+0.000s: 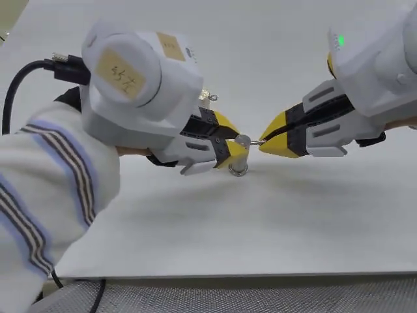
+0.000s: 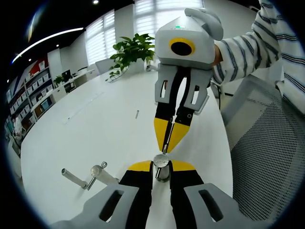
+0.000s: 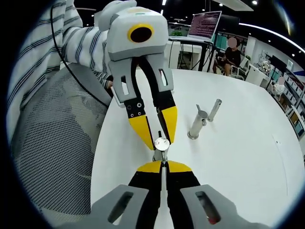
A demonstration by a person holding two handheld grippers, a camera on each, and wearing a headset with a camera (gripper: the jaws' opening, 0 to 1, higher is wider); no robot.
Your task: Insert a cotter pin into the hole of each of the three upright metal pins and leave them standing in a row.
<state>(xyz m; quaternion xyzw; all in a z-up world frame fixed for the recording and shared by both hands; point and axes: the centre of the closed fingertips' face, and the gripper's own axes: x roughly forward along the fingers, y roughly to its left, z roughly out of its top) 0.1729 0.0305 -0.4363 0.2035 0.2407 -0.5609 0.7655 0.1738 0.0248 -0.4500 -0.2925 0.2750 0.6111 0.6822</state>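
Observation:
An upright metal pin [image 1: 239, 158] [image 2: 162, 168] [image 3: 160, 145] stands on the white table, and my left gripper [image 1: 232, 139] [image 2: 162, 167] is shut on its shaft. From the right, my right gripper [image 1: 262, 142] [image 3: 162, 165] is shut on a thin cotter pin [image 1: 258, 141] whose tip touches the pin's head. In the left gripper view the right gripper [image 2: 166, 145] points down at the pin's top. A second metal pin [image 2: 98, 173] [image 3: 197, 123] stands nearby with a cotter pin through it. A third pin [image 2: 72, 177] [image 3: 214, 109] is beside it; upright or lying, I cannot tell.
A loose cotter pin [image 2: 137, 113] lies farther out on the white table [image 1: 260, 222]. The table's near edge [image 1: 234, 276] runs just below the grippers, with a mesh chair [image 3: 57, 143] beyond it. A potted plant [image 2: 134, 50] stands at the far end.

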